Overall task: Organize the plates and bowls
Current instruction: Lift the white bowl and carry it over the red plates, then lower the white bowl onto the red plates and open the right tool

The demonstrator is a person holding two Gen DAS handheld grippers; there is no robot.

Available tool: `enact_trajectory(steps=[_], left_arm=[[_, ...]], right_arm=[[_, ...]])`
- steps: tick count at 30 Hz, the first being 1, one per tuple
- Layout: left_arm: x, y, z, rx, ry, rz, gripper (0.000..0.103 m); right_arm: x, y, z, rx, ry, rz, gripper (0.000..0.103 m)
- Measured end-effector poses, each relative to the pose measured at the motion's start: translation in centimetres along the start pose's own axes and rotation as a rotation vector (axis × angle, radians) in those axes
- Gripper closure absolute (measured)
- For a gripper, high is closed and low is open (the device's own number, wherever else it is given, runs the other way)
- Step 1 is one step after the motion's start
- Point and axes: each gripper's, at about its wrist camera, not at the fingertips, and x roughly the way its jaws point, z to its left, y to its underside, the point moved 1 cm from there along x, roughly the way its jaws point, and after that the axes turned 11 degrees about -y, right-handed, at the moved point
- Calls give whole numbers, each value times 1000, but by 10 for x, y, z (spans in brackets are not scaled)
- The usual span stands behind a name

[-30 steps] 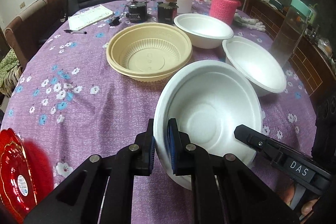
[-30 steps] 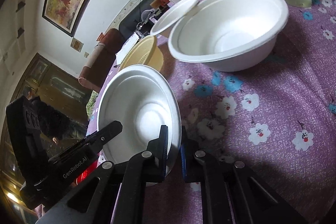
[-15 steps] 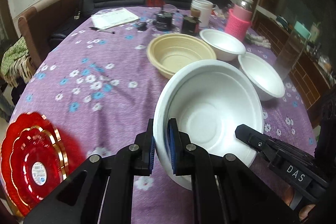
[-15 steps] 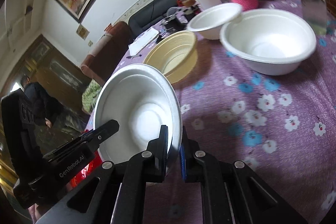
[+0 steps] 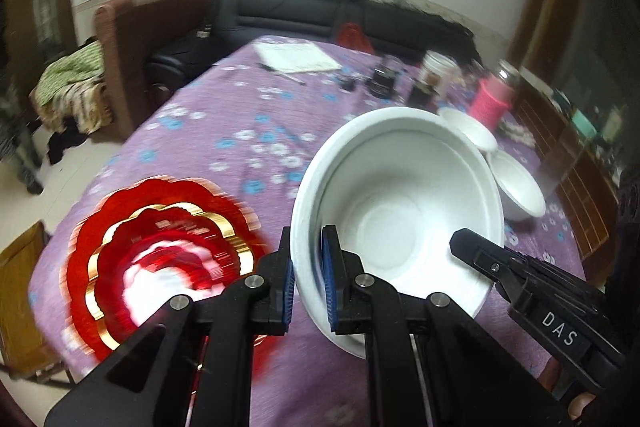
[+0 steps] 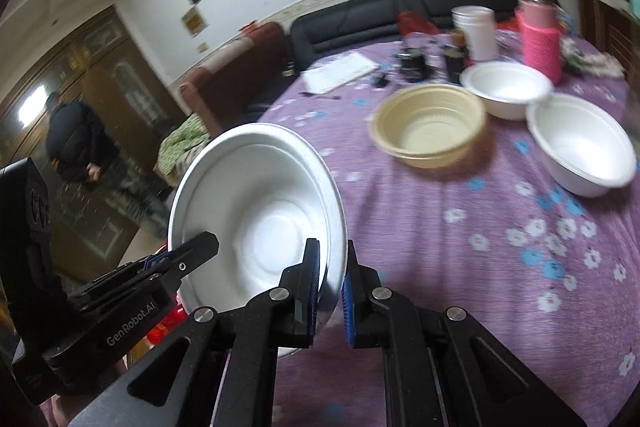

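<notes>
Both grippers hold one white foam bowl (image 5: 400, 211) in the air above the purple flowered table (image 5: 224, 131). My left gripper (image 5: 306, 283) is shut on its left rim. My right gripper (image 6: 331, 283) is shut on its right rim; the bowl also shows in the right wrist view (image 6: 260, 223). A stack of red plates with gold trim (image 5: 160, 251) lies on the table's near left, blurred, below and left of the bowl. A tan plastic bowl (image 6: 430, 125) and two more white foam bowls (image 6: 506, 89) (image 6: 580, 143) sit at the far right.
A pink-sleeved bottle (image 6: 538, 35), a white cup (image 6: 474, 31), dark jars (image 6: 414, 63) and a paper sheet (image 6: 340, 71) stand at the table's far side. A sofa (image 5: 304, 15) and armchair (image 5: 152, 39) lie beyond. A person (image 6: 76, 147) stands at left.
Both grippers have carried the white bowl up and to the left, away from the other bowls. The red plates have come into fuller view below it.
</notes>
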Motion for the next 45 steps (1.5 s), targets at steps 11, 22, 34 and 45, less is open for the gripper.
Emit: enact_trajectory(steps=[11,22,34,45], left_arm=[[-15,20,112,-188,-170,5,92],[39,43,144,-220,-184,137,92],[63,45,128,-127,-253,161,81],[28,34,146,-125,-396,53,59]], right_arm=[[62,19,108,-175,-152,134,94],[126,47,137,-205,-119,273,93],[153,54,108,-193,-10,286,88],[106,27,94,-212,-63,110,67]])
